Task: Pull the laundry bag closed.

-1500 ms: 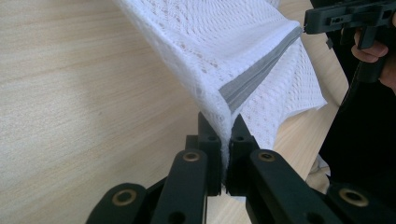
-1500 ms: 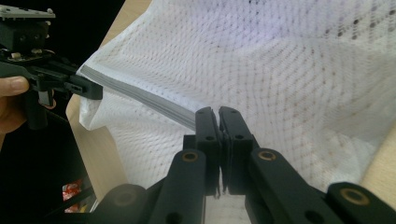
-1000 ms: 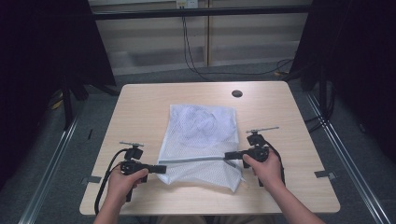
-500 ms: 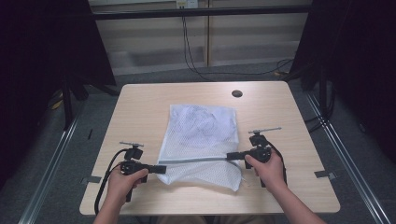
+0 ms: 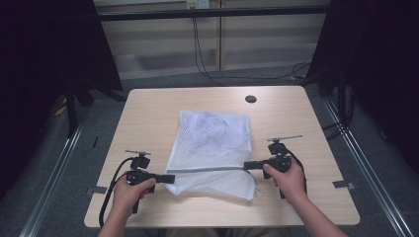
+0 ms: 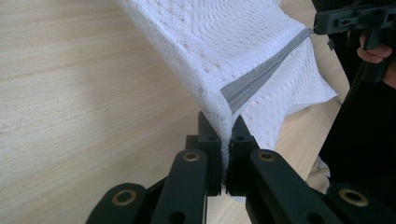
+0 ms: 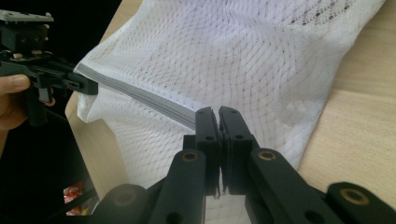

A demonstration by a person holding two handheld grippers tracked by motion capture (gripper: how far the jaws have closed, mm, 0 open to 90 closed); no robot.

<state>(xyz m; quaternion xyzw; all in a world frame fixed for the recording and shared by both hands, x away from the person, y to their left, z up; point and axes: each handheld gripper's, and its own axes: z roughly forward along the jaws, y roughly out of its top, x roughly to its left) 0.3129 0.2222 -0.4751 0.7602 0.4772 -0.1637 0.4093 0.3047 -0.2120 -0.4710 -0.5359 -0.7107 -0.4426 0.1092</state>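
White mesh bag [image 5: 212, 143], grey zipper band [image 5: 207, 169]

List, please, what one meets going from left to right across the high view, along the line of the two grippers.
Left hand → left gripper, shut on the bag's edge → grey zipper strip of the white mesh bag, stretched between the grippers → right gripper, shut on the other end → right hand → bare table.
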